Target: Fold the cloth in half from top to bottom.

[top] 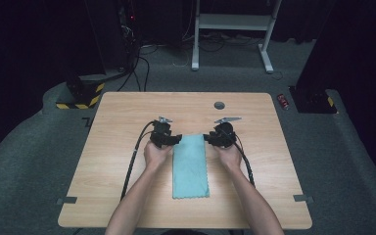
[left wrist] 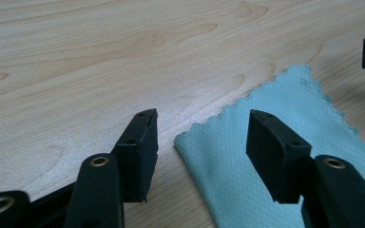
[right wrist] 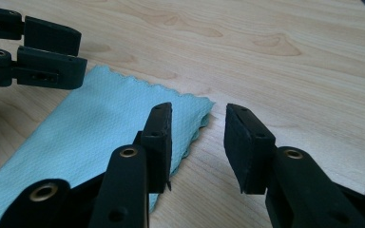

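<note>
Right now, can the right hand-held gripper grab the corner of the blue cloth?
Probably yes. The right hand-held gripper has its jaws open right at the blue cloth corner, with bare table around and nothing in between.

Two bare forearms without sleeves, left gripper (top: 178, 139) at 9 o'clock and right gripper (top: 206, 137) at 3 o'clock, both matte black, blocky flat-faced pads, brass-ringed screw holes on jaw arms, grey three-cornered top plates, black trailing cables (top: 129, 169)

Wooden table (top: 127, 196), grey grommet (top: 219, 105), white stand (top: 232, 22), red can (top: 284, 102)
</note>
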### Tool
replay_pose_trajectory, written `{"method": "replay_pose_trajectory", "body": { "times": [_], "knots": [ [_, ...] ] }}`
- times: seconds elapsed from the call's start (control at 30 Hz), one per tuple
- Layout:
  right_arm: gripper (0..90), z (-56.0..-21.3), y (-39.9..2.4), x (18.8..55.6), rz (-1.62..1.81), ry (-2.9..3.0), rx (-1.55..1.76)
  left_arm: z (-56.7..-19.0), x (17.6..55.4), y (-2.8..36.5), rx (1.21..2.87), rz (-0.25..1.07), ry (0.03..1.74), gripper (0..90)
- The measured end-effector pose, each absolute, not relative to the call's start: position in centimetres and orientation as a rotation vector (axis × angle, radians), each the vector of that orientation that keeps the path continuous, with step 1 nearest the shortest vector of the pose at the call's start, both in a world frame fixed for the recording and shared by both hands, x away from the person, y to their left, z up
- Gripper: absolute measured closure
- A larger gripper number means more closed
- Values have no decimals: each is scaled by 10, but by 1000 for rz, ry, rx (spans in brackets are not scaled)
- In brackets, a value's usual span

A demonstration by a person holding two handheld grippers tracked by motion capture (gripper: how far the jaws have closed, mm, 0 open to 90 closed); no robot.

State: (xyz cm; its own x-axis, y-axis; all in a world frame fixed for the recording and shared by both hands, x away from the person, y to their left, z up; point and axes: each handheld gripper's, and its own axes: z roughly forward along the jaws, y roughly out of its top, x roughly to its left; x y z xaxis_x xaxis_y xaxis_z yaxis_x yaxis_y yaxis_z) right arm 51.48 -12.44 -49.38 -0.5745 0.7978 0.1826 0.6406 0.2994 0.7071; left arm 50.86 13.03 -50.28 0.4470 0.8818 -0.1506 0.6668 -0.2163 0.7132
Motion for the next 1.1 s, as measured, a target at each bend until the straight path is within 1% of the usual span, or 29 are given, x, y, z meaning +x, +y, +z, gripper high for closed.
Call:
{"method": "replay_pose_trajectory", "body": {
  "times": [0.2,0.43,0.73,0.87,1.1],
  "knots": [
    [620,-502,-121,520,1112,2363,1344,-507,512,133,1975,361,1321,480],
    [607,-506,-119,523,1109,2353,1374,-512,512,128,1985,358,1305,505],
    [607,-510,-106,531,1022,2383,1393,-516,510,127,1975,353,1302,571],
    [632,-512,-107,532,1026,2374,1410,-517,510,125,1984,362,1281,616],
    [744,-513,-103,532,1039,2386,1386,-516,511,124,2011,364,1262,735]
  ]
}}
